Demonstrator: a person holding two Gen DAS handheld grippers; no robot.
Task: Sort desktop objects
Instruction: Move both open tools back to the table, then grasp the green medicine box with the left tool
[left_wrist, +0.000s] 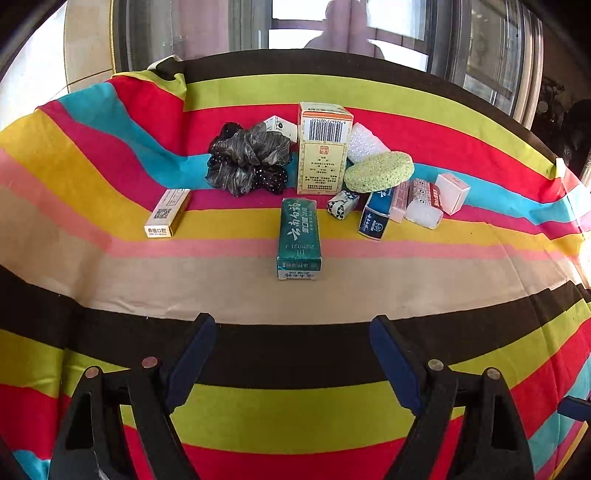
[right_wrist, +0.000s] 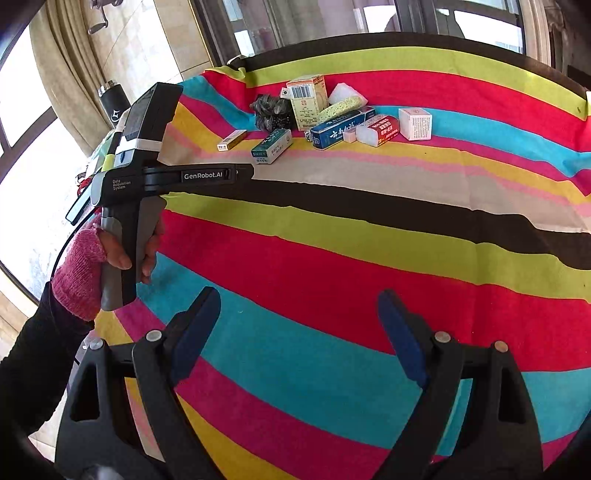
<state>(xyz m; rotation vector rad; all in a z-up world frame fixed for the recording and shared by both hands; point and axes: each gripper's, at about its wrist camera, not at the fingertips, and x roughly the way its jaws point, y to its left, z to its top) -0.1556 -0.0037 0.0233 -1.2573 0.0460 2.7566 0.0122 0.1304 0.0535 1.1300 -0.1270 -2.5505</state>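
A cluster of small objects lies at the far side of the striped cloth. In the left wrist view I see a green toothpaste box (left_wrist: 298, 238), a small gold box (left_wrist: 168, 212), a black scrunchie (left_wrist: 248, 158), a tall yellow medicine box (left_wrist: 323, 147), a green sponge (left_wrist: 379, 171), a blue box (left_wrist: 376, 214), a red-white box (left_wrist: 424, 203) and a white box (left_wrist: 452, 192). My left gripper (left_wrist: 293, 325) is open and empty, well short of the green box. My right gripper (right_wrist: 299, 299) is open and empty, far from the cluster (right_wrist: 325, 114).
The striped cloth (right_wrist: 332, 258) covers the whole table. The left hand-held gripper body (right_wrist: 147, 173) shows at the left of the right wrist view, held by a hand in a pink cuff. A black bottle (right_wrist: 112, 105) stands beyond the table's left edge. Windows lie behind.
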